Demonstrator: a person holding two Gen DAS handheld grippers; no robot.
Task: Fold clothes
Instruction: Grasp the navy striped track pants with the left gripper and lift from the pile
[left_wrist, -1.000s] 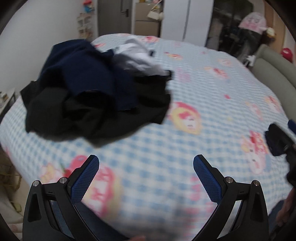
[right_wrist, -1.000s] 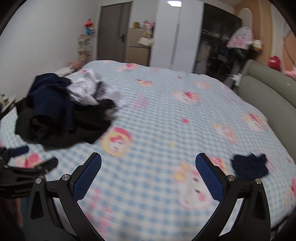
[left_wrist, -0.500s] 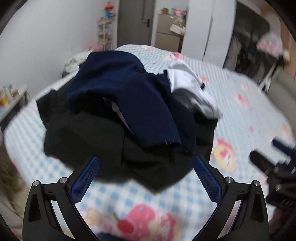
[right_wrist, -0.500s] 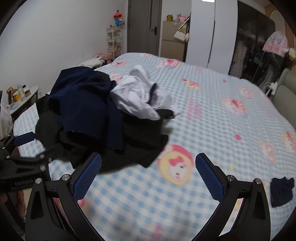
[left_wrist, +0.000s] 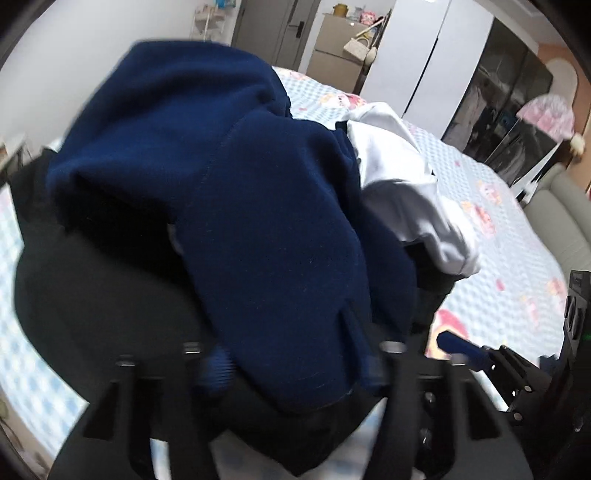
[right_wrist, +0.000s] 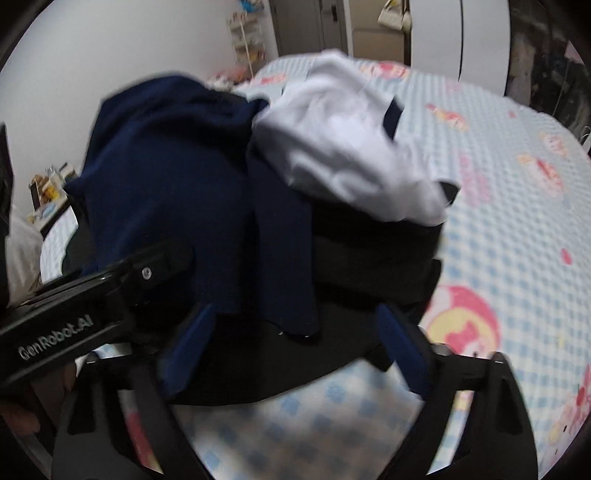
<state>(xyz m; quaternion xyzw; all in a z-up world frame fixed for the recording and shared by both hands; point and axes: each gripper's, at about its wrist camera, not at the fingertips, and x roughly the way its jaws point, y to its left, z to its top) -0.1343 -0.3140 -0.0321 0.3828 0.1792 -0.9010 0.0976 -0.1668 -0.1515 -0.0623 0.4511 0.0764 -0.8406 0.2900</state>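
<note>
Navy garment (left_wrist: 258, 206), both claws spread

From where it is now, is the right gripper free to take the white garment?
Probably not directly. The right gripper is open low at the black garment; the white garment lies farther back on top of the pile, beside the navy garment.

Both grippers now at clothes pile (left_wrist: 258, 229).
</note>
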